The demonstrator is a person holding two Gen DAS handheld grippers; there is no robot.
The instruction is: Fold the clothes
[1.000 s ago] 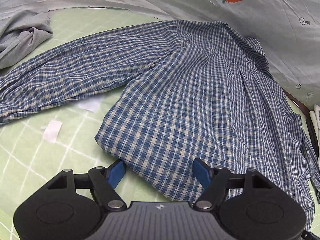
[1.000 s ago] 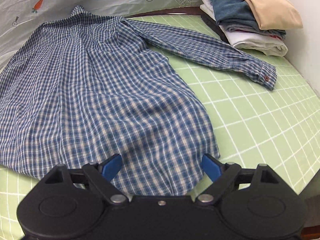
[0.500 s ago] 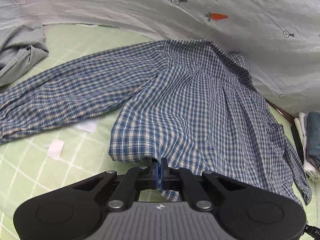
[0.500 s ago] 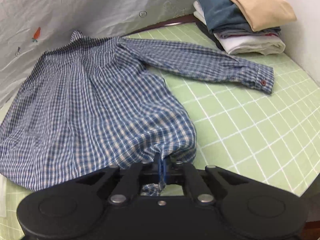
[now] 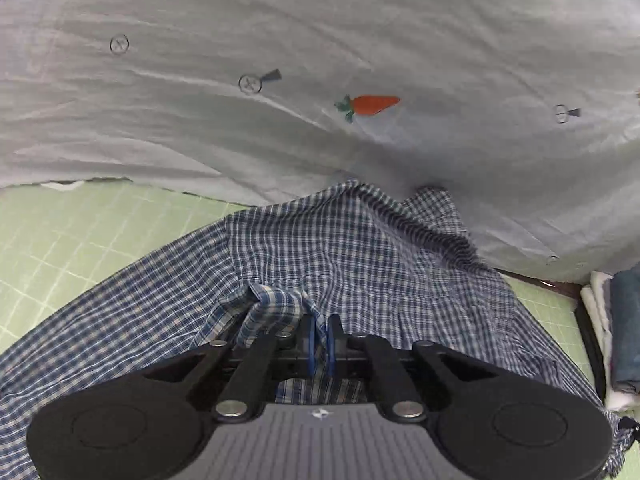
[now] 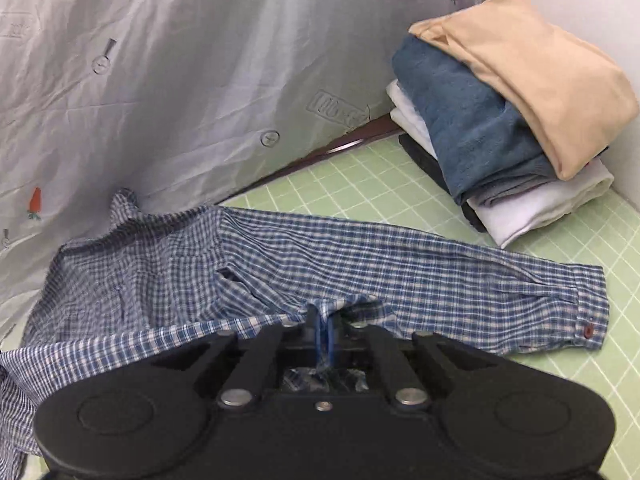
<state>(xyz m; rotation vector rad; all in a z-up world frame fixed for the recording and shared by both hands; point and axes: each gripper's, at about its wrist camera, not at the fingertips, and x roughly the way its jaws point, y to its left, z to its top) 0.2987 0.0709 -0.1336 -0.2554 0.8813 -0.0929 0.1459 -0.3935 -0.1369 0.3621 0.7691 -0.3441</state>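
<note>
The left claw (image 5: pixel 319 334) pinches the bottom edge of the blue checked shirt (image 5: pixel 360 256), and its jaws are opening a little. The right claw (image 6: pixel 323 336) pinches the same edge, and its jaws are opening too. The shirt lies on the green worktop (image 6: pixel 400 184), its collar far by the white sheet (image 5: pixel 280 120). One sleeve (image 6: pixel 460 276) points right, near the folded pile (image 6: pixel 500 112). This looks like the bottom-to-top fold; next, lay the edge down by the collar and let go

The right gripper (image 6: pixel 323 330) pinches the checked shirt's (image 6: pixel 160 276) hem, jaws easing apart. Folded clothes (image 6: pixel 508 120) are stacked at the green mat's (image 6: pixel 580 240) far right corner.
</note>
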